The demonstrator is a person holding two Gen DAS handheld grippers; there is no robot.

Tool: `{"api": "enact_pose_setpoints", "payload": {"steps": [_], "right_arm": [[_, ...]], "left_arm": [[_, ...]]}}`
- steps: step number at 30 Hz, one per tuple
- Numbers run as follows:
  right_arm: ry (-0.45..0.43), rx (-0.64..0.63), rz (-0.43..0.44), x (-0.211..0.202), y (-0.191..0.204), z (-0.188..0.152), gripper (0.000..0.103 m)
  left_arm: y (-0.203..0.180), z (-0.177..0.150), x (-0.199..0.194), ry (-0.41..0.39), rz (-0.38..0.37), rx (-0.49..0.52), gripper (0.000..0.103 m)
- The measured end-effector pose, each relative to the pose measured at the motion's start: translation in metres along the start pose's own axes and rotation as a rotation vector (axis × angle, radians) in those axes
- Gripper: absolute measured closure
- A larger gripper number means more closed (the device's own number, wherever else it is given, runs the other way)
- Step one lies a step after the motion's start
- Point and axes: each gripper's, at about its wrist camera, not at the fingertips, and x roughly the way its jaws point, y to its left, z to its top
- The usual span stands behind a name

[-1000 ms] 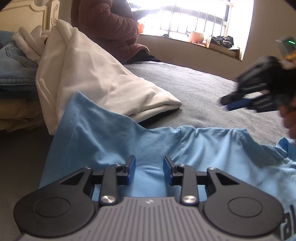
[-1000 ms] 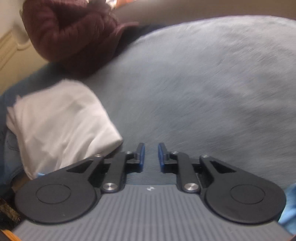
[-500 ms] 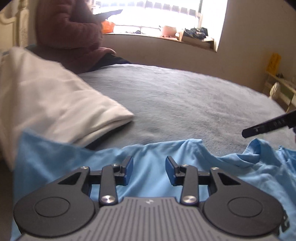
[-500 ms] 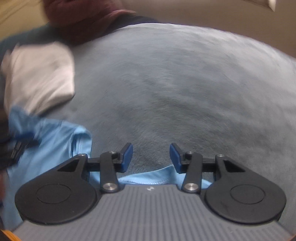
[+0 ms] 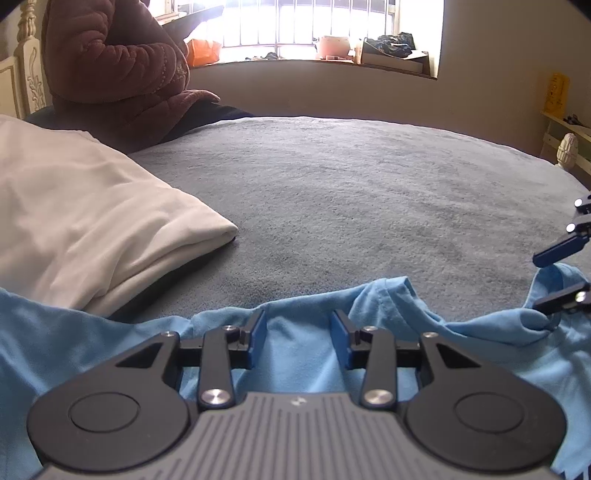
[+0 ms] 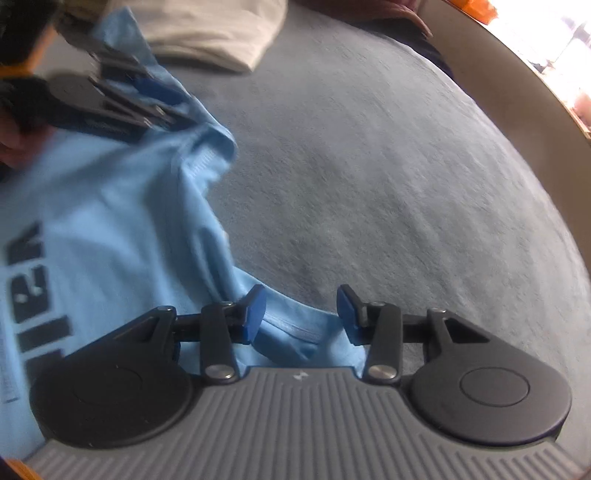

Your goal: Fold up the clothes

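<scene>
Far left on the grey bed (image 5: 369,192), a folded white garment (image 5: 92,221) lies by the left edge, and behind it a person in a maroon quilted jacket (image 5: 110,66) sits at the far left corner, below the bright barred window (image 5: 314,26). Just in front of the white garment, the light blue T-shirt (image 5: 299,350) is spread along the near edge of the bed, its left end touching or overlapping the white fabric, its upper hem rumpled into ridges.

The left gripper (image 5: 298,334) hovers low over that hem, its blue pads set apart with blue cloth showing between them; nothing is pinched. In the right wrist view this same gripper (image 6: 162,99) appears at the upper left, blurred, over the shirt's far end, with part of a hand (image 6: 14,147) beside it.

Moving rightward, the shirt (image 6: 110,229) shows dark block lettering (image 6: 33,288) on its front. The right gripper (image 6: 301,314) sits at the shirt's right end, pads wide apart, a seamed edge of blue fabric lying between them but not clamped. From the left wrist view its fingers (image 5: 557,251) enter at the right edge, one above and one below a raised fold of the shirt, with a clear gap. Beyond, bare grey bedding runs to the right edge of the bed.
</scene>
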Motion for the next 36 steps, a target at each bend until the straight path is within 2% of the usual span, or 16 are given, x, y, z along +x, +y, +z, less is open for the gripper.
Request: {"api": "enact_pose_setpoints", "payload": {"steps": [5, 9, 10, 11, 12, 13, 15, 18, 20, 25, 30, 33, 34, 36], "right_arm": [[0.034, -0.046, 0.033, 0.008, -0.001, -0.001, 0.063], [0.051, -0.021, 0.025, 0.019, 0.006, -0.007, 0.064], [0.048, -0.003, 0.018, 0.019, 0.008, -0.007, 0.075], [0.04, 0.0, 0.006, 0.017, 0.011, -0.008, 0.092], [0.032, 0.0, -0.01, 0.015, 0.016, -0.008, 0.101], [0.028, -0.026, -0.057, 0.013, 0.023, -0.009, 0.103], [-0.002, -0.02, -0.113, 0.008, 0.029, -0.012, 0.103], [-0.06, 0.097, -0.246, 0.001, 0.019, -0.017, 0.103], [-0.074, 0.206, -0.298, 0.002, 0.007, -0.023, 0.103], [-0.118, 0.409, -0.317, 0.008, -0.013, -0.03, 0.101], [-0.191, 0.557, -0.353, 0.003, -0.028, -0.027, 0.093], [-0.301, 0.653, -0.249, -0.017, -0.039, -0.02, 0.084], [-0.294, 0.63, -0.218, -0.014, -0.035, -0.015, 0.08], [-0.28, 0.584, -0.157, -0.006, -0.027, -0.004, 0.079]], "left_arm": [[-0.005, -0.002, 0.0, -0.022, 0.023, 0.013, 0.062], [-0.006, -0.003, 0.001, -0.042, 0.042, 0.002, 0.06], [-0.006, -0.004, 0.002, -0.05, 0.048, -0.001, 0.06], [-0.007, -0.005, 0.002, -0.058, 0.056, -0.004, 0.06], [-0.007, -0.006, 0.001, -0.066, 0.066, -0.007, 0.06], [-0.008, -0.007, 0.001, -0.073, 0.077, -0.01, 0.06], [-0.008, -0.009, 0.0, -0.083, 0.103, -0.017, 0.059], [-0.006, -0.009, -0.001, -0.091, 0.14, -0.04, 0.06], [-0.004, -0.009, -0.001, -0.091, 0.156, -0.053, 0.06], [-0.005, -0.01, 0.0, -0.093, 0.171, -0.054, 0.059], [-0.004, -0.01, -0.001, -0.092, 0.162, -0.064, 0.059], [-0.003, -0.01, -0.001, -0.092, 0.158, -0.07, 0.059], [-0.003, -0.01, -0.001, -0.092, 0.156, -0.074, 0.059], [-0.001, -0.01, -0.002, -0.093, 0.146, -0.086, 0.06]]}}
